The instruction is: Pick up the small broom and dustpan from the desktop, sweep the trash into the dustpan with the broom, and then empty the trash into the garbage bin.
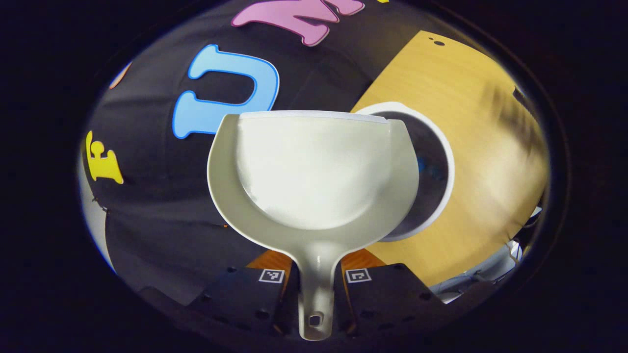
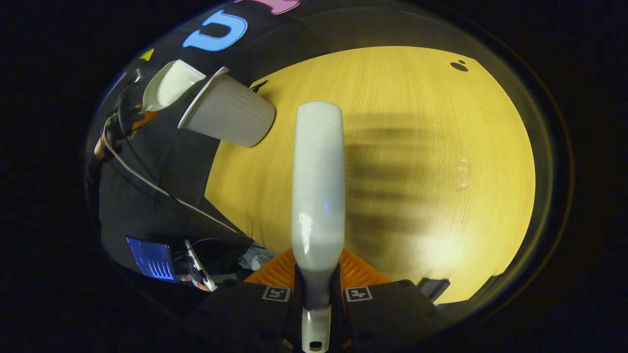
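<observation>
My left gripper [image 1: 314, 287] is shut on the handle of a pale grey dustpan [image 1: 314, 171], whose scoop is raised and partly covers the round white garbage bin [image 1: 439, 162] behind it. The pan's inside looks bare. My right gripper [image 2: 316, 294] is shut on the handle of the small white broom [image 2: 318, 186], which points forward over the wooden desktop [image 2: 417, 147]. In the right gripper view the white ribbed garbage bin [image 2: 228, 115] stands at the desk's far left corner, with the dustpan [image 2: 169, 86] tipped just beside its rim, held by a hand.
A shadow of the broom bristles falls across the desktop. A small dark hole [image 2: 459, 65] marks the far side of the desk. Cables [image 2: 147, 181] and a lit screen [image 2: 149, 259] lie off the desk's left edge.
</observation>
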The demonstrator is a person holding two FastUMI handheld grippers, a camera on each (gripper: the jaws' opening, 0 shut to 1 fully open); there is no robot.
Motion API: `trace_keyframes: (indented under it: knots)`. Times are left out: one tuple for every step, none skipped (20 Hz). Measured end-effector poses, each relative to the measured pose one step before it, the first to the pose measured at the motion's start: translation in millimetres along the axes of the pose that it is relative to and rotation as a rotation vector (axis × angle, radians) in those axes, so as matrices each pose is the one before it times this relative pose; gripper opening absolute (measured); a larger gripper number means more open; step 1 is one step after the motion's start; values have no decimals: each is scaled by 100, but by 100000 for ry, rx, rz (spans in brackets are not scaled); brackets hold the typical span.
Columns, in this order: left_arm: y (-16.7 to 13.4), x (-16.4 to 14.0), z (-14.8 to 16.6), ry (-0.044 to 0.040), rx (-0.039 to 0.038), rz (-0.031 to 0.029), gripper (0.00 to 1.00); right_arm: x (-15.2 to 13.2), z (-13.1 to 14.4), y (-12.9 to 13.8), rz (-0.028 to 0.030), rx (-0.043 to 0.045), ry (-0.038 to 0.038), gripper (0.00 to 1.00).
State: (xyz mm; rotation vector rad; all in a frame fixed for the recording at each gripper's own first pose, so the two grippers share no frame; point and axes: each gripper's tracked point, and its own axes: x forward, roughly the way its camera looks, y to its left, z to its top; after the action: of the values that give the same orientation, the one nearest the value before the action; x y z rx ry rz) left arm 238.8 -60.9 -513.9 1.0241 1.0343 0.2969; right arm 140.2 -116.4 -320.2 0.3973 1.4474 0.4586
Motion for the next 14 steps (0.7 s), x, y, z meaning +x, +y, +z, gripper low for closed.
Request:
trace_keyframes:
  knots:
    - [-333,184,309,-3182,-4032,-1086,29,-107,-156,234,-465,1006,-370,26]
    - [-265,314,493,-3717,-3511,-223,29,-60,-92,-193,-1378,213,-747,26]
    - [-146,-271,762,-4140,-2598,-454,29,82,191,-97,-1784,474,-1174,26]
    - [-538,-59,694,-3367,-3205,-1358,29,60,15,28,-1248,839,-910,26]
    - [-499,-678,1044,-3074,-3834,-2968,29,-102,-323,363,-701,1121,-517,31]
    - [-1100,-214,874,-2776,-4572,-4762,29,-88,-194,230,-415,1079,-288,26]
    - [-1802,-160,939,-2572,-3902,-5826,29,-19,-220,134,-641,929,-448,26]
    - [-1958,200,774,-2023,-2713,-5907,27,-2,-61,52,-1018,602,-672,26]
    - [-1828,432,726,-1547,-1713,-5318,29,92,-133,-19,-1123,349,-649,26]
    - [-2038,531,280,-1500,-723,-4530,29,52,-74,-112,-1137,168,-281,26]
    - [-2571,66,-254,-1196,-656,-3224,29,98,-99,52,-821,-681,-21,26]
    - [-1922,606,-96,-519,-1356,-1893,29,95,-169,-274,-976,-1412,965,26]
    - [-2232,188,-644,-46,-1532,-1707,29,44,-192,-408,-2040,-1056,623,26]
    - [-2150,437,-780,1014,-1597,-2249,29,233,-251,-365,-2298,-69,691,31]
